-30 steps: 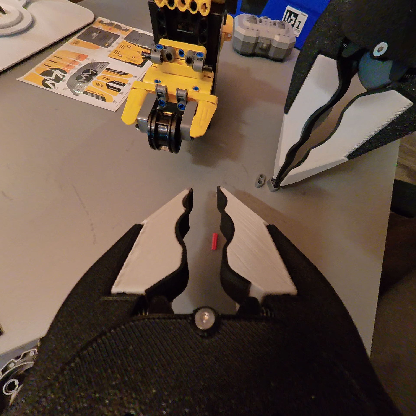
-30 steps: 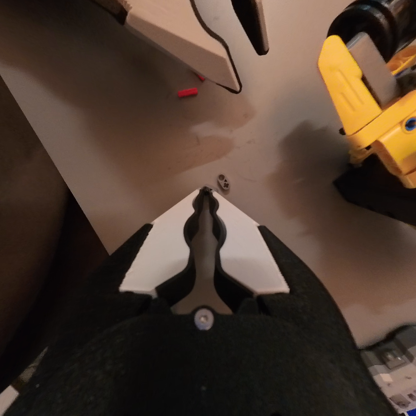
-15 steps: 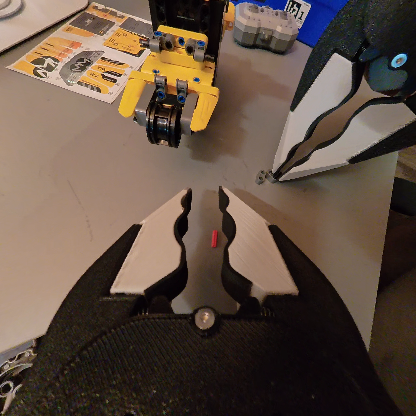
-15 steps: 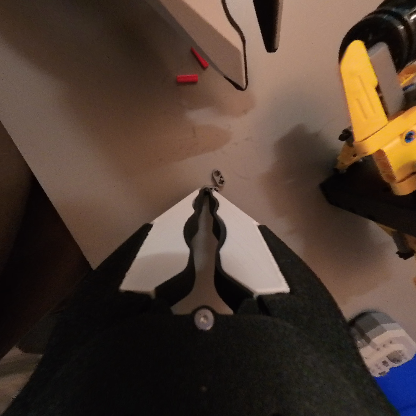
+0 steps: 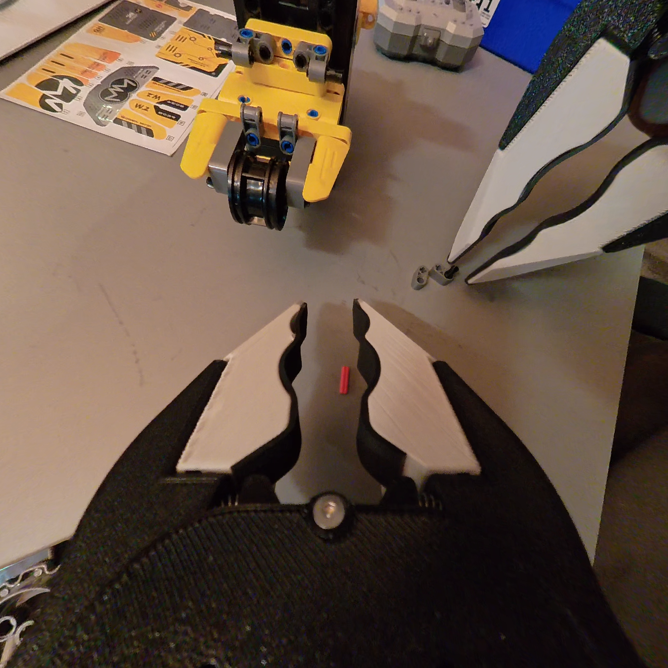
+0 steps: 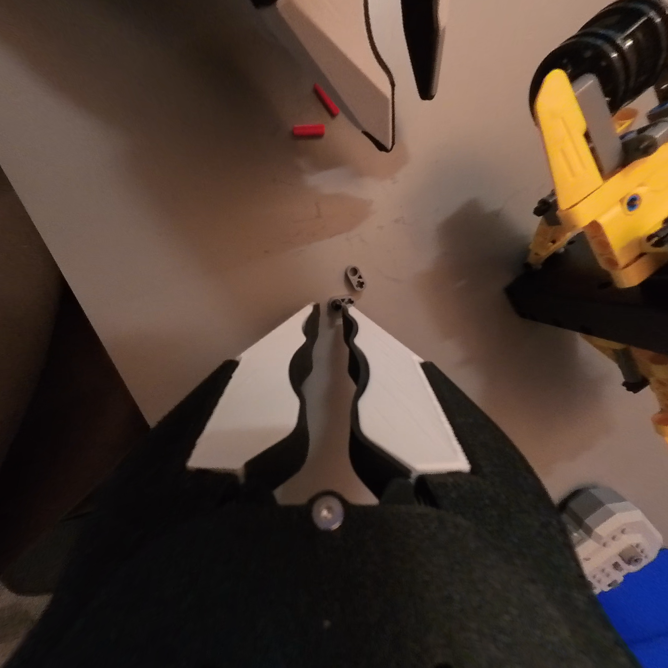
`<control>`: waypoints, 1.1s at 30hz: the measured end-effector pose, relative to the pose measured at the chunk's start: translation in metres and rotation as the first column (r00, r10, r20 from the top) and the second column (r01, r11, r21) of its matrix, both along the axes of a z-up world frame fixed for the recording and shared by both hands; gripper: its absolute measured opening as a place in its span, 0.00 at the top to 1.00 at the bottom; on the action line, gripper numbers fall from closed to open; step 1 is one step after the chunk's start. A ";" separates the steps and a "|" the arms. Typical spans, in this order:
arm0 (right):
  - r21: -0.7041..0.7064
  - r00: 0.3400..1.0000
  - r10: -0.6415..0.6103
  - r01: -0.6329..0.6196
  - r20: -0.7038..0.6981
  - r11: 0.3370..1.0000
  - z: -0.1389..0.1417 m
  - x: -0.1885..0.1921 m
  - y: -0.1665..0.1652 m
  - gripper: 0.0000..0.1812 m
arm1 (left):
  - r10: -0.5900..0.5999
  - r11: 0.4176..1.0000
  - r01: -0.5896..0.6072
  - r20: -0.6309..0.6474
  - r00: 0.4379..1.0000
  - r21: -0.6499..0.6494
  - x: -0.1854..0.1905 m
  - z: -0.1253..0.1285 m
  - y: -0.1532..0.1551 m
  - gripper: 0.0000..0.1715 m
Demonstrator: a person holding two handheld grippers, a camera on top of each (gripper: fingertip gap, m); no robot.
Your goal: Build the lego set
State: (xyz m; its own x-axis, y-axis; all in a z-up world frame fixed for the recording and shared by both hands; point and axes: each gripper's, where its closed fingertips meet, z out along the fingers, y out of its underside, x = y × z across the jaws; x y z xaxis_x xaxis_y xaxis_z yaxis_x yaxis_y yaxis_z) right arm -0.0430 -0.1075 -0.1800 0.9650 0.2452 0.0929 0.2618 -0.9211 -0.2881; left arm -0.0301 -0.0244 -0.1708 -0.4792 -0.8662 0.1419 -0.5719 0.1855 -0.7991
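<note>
My left gripper (image 5: pixel 329 307) is open and empty, low over the grey table (image 5: pixel 108 325). A small red pin (image 5: pixel 344 379) lies on the table between its fingers. My right gripper (image 6: pixel 333 309) is slightly open, its tips around a small grey connector with a black pin (image 6: pixel 338 303) that rests on the table. A flat grey two-hole piece (image 6: pixel 356 280) lies just beyond it. In the left wrist view the right gripper (image 5: pixel 459 270) stands at the right, with the connector (image 5: pixel 441 273) at its tips. A yellow and black brick model (image 5: pixel 267 119) with a black wheel stands ahead.
A sticker sheet (image 5: pixel 108 83) lies at the back left. A grey block-shaped brick unit (image 5: pixel 426 36) and a blue box (image 5: pixel 513 36) sit behind. Two red pins (image 6: pixel 308 130) lie near the left gripper (image 6: pixel 397 72). The table edge (image 5: pixel 614 397) runs close on the right. Tip to tip, the grippers are about 9 centimeters apart. The grey block-shaped brick unit (image 5: pixel 426 36) is about 25 centimeters from my right fingertips.
My right gripper's jaws have parted and the grey connector they pinched now rests on the table at the tips. My left gripper has stayed open and edged slightly toward the model.
</note>
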 end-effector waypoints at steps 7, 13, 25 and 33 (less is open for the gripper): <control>0.005 1.000 0.005 -0.005 -0.003 1.000 -0.002 0.003 0.002 0.96 | 0.002 1.000 -0.002 -0.003 1.000 0.005 0.000 -0.001 0.001 0.88; 0.002 1.000 0.011 -0.011 -0.008 1.000 -0.003 0.002 0.003 0.98 | 0.000 1.000 0.000 -0.009 1.000 0.008 0.000 -0.002 0.001 0.87; 0.003 1.000 -0.008 0.008 -0.029 1.000 -0.004 0.002 0.002 0.98 | 0.000 1.000 0.000 -0.017 1.000 0.013 -0.001 -0.004 0.001 0.86; 0.022 1.000 0.002 -0.002 0.027 1.000 -0.005 0.003 0.002 0.98 | 0.001 1.000 -0.001 -0.017 1.000 0.021 -0.001 -0.005 0.001 0.86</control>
State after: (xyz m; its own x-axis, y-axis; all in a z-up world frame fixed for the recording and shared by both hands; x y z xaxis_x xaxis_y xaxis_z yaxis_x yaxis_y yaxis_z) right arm -0.0402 -0.1052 -0.1846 0.9616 0.2447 0.1242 0.2715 -0.9140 -0.3014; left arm -0.0308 -0.0234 -0.1759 -0.4762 -0.8694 0.1322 -0.5857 0.2014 -0.7851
